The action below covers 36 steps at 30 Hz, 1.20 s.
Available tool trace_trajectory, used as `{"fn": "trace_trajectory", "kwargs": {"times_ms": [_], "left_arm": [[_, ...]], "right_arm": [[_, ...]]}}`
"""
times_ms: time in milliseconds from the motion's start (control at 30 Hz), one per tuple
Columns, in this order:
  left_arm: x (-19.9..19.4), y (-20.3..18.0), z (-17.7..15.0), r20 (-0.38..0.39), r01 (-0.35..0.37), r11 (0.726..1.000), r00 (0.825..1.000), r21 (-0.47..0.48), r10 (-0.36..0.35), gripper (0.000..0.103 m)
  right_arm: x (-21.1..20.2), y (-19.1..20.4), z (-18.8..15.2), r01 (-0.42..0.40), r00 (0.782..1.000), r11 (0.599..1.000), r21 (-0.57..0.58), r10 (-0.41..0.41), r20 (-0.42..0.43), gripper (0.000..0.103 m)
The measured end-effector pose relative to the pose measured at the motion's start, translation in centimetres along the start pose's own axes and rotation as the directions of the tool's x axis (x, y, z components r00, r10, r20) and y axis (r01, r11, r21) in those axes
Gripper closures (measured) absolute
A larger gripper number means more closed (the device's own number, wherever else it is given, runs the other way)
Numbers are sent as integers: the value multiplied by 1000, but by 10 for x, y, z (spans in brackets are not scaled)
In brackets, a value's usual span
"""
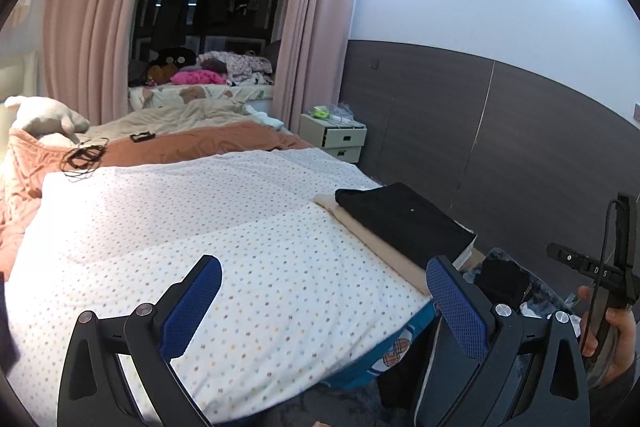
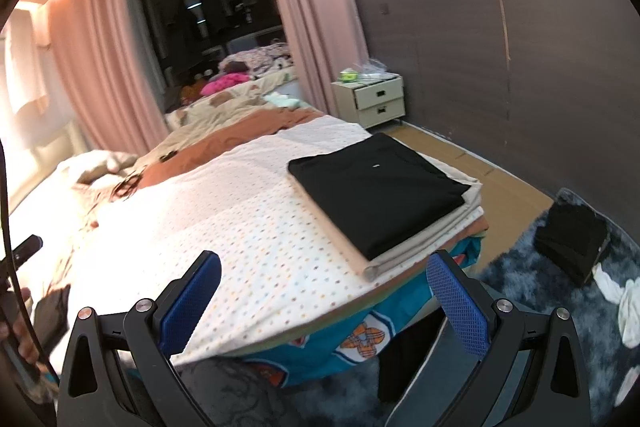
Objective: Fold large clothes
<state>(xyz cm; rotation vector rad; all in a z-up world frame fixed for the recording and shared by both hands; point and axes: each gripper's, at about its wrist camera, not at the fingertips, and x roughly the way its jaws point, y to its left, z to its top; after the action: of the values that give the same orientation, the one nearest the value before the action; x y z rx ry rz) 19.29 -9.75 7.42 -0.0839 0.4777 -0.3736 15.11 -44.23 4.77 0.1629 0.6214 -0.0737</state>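
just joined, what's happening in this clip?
A person holds a two-finger gripper in each hand over a bed with a white dotted quilt. Left gripper and right gripper are both open and empty. A folded black garment lies on a folded beige one at the bed's corner. More dark clothes lie on the blue-grey rug.

Folded black garment (image 2: 380, 189) lies atop folded beige garment (image 2: 404, 253).

Two folded garments (image 2: 380, 191) lie stacked at the right edge of the bed (image 2: 256, 247), near its front corner. Behind them, past the bed's far right corner, a nightstand (image 2: 374, 99) stands against the wall. A bundle (image 2: 572, 243) sits on the rug (image 2: 516, 267), right of the bed.
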Motion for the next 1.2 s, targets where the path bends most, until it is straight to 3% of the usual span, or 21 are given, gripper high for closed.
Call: {"fn": "trace_trajectory", "kwargs": {"times_ms": [567, 1200], "left_arm": [[-95, 2, -71, 107, -68, 997, 992, -47, 73, 0], [-133, -23, -133, 133, -128, 991, 982, -34, 132, 0]], "right_arm": [[-62, 34, -57, -85, 995, 992, -94, 90, 49, 0], [-87, 50, -114, -103, 992, 982, -159, 113, 58, 0]]}}
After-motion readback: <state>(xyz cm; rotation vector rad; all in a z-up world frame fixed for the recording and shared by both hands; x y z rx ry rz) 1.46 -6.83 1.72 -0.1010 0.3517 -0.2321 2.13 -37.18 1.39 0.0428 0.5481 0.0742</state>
